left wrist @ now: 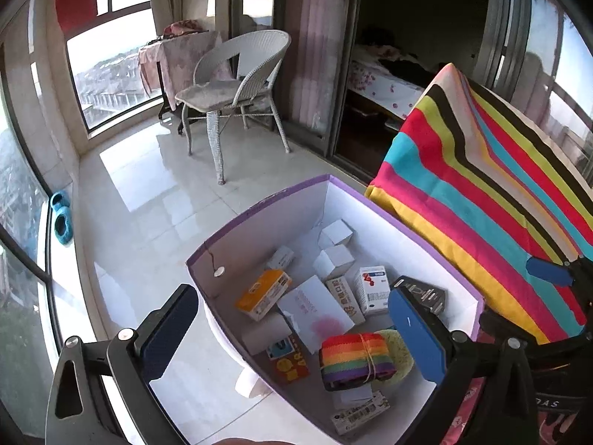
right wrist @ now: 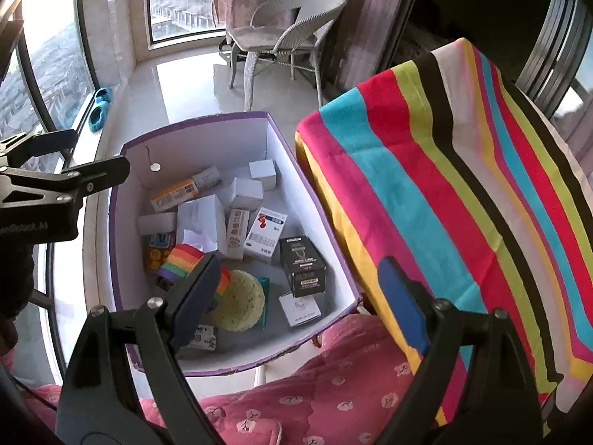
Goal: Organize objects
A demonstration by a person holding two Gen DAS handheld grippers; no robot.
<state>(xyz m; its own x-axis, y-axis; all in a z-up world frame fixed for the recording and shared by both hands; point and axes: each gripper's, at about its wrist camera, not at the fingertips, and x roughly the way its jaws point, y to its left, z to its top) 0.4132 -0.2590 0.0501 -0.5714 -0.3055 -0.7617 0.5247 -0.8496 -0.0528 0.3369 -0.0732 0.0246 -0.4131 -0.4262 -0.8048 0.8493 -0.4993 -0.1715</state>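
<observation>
1. Purple-rimmed box [right wrist: 315,200] holds the small cartons, a rainbow strap roll [left wrist: 355,356] and a yellow sponge [right wrist: 241,300].
2. Left gripper [left wrist: 292,337] hovers above it, jaws wide, empty, the roll directly between them.
3. Right gripper [right wrist: 300,296], wide, empty, sits nearer the box's near-right rim.

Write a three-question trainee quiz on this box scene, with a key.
1. True or false: the left tongs are shut on the rainbow strap roll.
2. Which is nearest the black box? A) orange box B) blue-and-white box C) wicker chair
3. Fill in: the purple-edged box stands beside a ____ cloth.

Key: 1 false, both tongs open, right tongs too; 2 B; 3 striped.
</observation>
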